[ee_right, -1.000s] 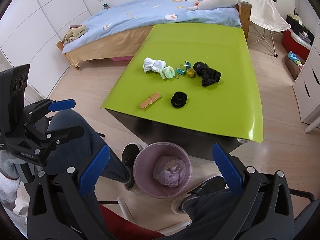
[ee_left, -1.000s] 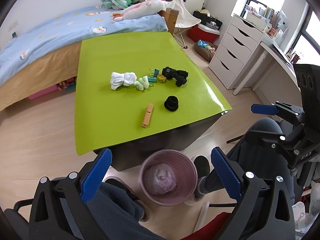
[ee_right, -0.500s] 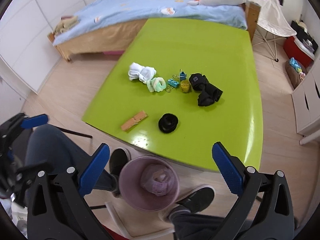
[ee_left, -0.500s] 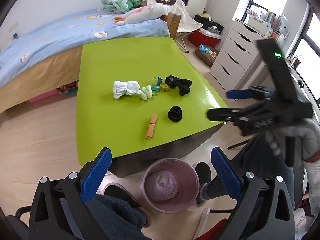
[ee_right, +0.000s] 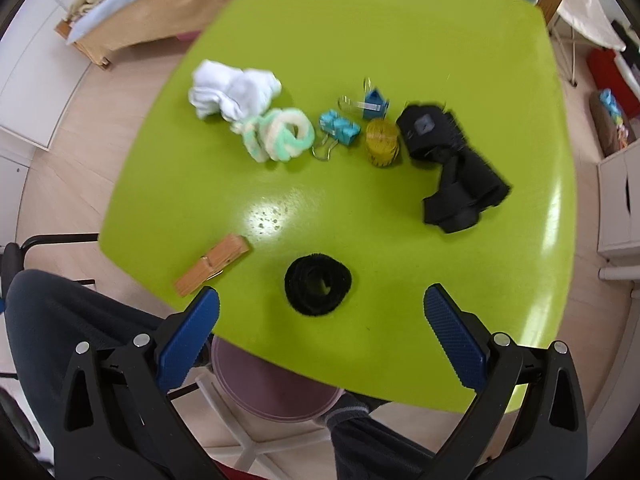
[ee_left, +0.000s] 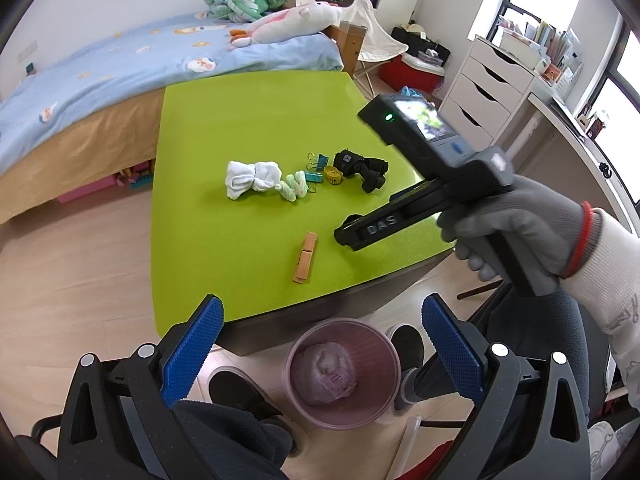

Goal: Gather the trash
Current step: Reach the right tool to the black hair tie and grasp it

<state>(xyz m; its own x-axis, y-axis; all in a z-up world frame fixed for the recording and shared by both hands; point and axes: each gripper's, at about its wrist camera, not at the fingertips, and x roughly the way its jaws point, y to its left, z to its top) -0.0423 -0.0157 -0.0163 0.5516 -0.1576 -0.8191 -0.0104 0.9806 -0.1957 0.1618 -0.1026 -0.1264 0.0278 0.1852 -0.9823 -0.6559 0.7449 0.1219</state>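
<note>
One lime-green table (ee_right: 400, 20) carries all the clutter. Pink trash bin (ee_left: 342, 368) sits on the floor at its near edge, crumpled wrapper inside. Right gripper (ee_right: 320, 320) hangs over the table's near edge, jaws spread wide and empty, black scrunchie (ee_right: 318, 284) between the fingertips. Left gripper (ee_left: 320, 336) is off the table, above the bin, jaws released. Black sock (ee_right: 452, 168) at 2 o'clock of the scrunchie, white sock (ee_right: 232, 90) at 11, wooden clothespin (ee_right: 212, 264) at 9.

Right tool (ee_right: 320, 314) moved from beside lap out over table (ee_right: 400, 20), above black ring (ee_right: 318, 284).
</note>
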